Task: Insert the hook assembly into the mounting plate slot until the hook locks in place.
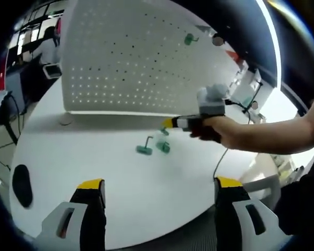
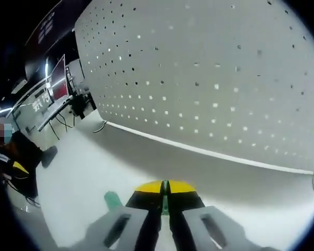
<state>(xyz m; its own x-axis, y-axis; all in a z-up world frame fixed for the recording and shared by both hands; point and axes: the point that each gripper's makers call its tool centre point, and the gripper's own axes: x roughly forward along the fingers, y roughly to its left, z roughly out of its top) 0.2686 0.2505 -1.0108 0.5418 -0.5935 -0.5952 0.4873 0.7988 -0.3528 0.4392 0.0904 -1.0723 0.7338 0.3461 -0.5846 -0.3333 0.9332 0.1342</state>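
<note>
On the round white surface (image 1: pixel 120 172) a large white perforated board (image 1: pixel 136 63) stands upright, and one green hook (image 1: pixel 190 38) already hangs near its top. In front of the board, two more green hooks lie on the surface: one (image 1: pixel 144 149) to the left, the other (image 1: pixel 163 147) just beside it. The right gripper (image 1: pixel 170 123) hovers above them, held by a hand (image 1: pixel 222 130). In the right gripper view its fingers (image 2: pixel 149 192) are pressed together on a thin green piece, with a green hook (image 2: pixel 113 200) beside them. The left gripper (image 1: pixel 159 185) has its fingers spread wide, holding nothing.
</note>
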